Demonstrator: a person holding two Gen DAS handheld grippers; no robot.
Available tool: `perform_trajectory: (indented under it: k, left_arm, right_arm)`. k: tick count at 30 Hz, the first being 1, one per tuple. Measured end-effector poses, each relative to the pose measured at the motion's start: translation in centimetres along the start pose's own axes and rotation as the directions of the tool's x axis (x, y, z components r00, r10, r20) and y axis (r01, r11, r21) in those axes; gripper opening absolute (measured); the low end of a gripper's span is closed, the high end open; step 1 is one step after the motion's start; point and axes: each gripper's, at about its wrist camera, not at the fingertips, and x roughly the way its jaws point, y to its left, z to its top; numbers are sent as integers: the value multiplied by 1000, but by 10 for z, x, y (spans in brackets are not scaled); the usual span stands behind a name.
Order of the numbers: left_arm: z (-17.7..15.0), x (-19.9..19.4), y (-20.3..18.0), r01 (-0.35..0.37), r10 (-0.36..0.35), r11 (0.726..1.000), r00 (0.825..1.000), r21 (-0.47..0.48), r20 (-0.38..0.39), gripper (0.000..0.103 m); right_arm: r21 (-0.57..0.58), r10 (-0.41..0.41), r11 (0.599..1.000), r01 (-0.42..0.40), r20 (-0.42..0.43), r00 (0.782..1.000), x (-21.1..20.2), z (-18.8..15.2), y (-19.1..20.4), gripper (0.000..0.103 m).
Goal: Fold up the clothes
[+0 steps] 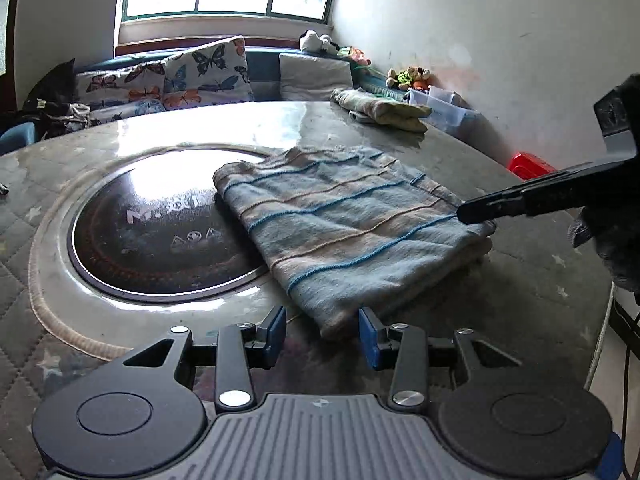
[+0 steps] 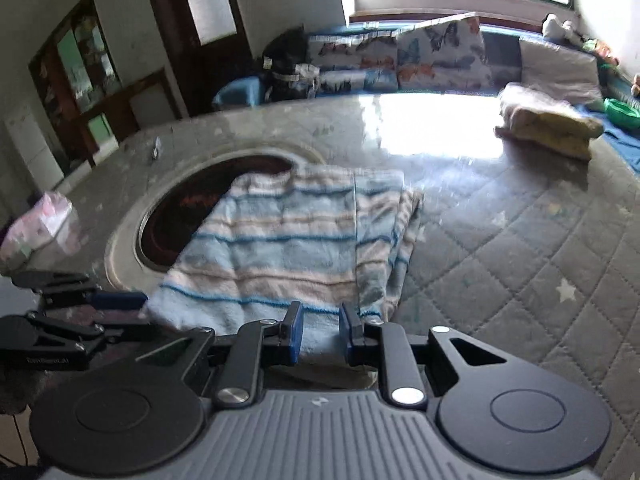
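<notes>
A folded garment (image 1: 344, 220) with blue and beige stripes lies flat on the quilted table cover (image 1: 520, 280), partly over a round dark cooktop (image 1: 160, 232). My left gripper (image 1: 323, 334) is open, and the garment's near corner sits just ahead of its blue pads. My right gripper (image 1: 480, 210) reaches in from the right, its tip at the garment's right corner. In the right wrist view the garment (image 2: 280, 240) fills the middle. The right gripper (image 2: 320, 332) stands narrowly open with the near edge of the cloth between its pads. The left gripper (image 2: 80, 320) shows at the left edge.
A second folded garment (image 1: 384, 110) (image 2: 548, 124), yellowish and beige, rests at the table's far side. A tissue pack (image 2: 40, 224) sits at the left rim. A clear plastic box (image 1: 444, 108) and a red object (image 1: 528, 164) lie beyond the right edge. Butterfly cushions (image 1: 200, 72) line a bench behind.
</notes>
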Motion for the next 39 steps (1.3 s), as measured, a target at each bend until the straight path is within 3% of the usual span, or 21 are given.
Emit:
perform_trajectory:
  k: [5,12,18,20,31,33,39]
  left_arm:
    - [-2,0,3,-23,23,1000,1000,-14,-6,42]
    - [-5,-7,6,-48,48,998,999,-27,-5,38]
    - [-4,-14,6,-55,55,998,998,-43,-4,40]
    - [-3,-19,6,-57,57,998,998,-41,3,44]
    - [7,-19,6,-107,107,992,994,-68,-1,86]
    - [8,-19,5,-115,115,991,993,-65,-1,89]
    - [13,-15,7,-145,144,987,989,-74,-18,98]
  right_arm:
    - [3,-39,999,39,-6,999,4,-13,-4,19]
    - [51,-25,998,23,47,999,-12,-21,-10,19]
    - [78,-31,997,28,35,999,-9,-32,-14,19]
    - [76,-33,997,29,50,998,-15,-31,-13,23]
    - [-31,-63,997,65,77,995,-21,-30,11,42]
    - [-58,-60,996,65,79,995,-22,-30,18,48]
    - [-122,-61,990,71,83,995,-21,-31,35,51]
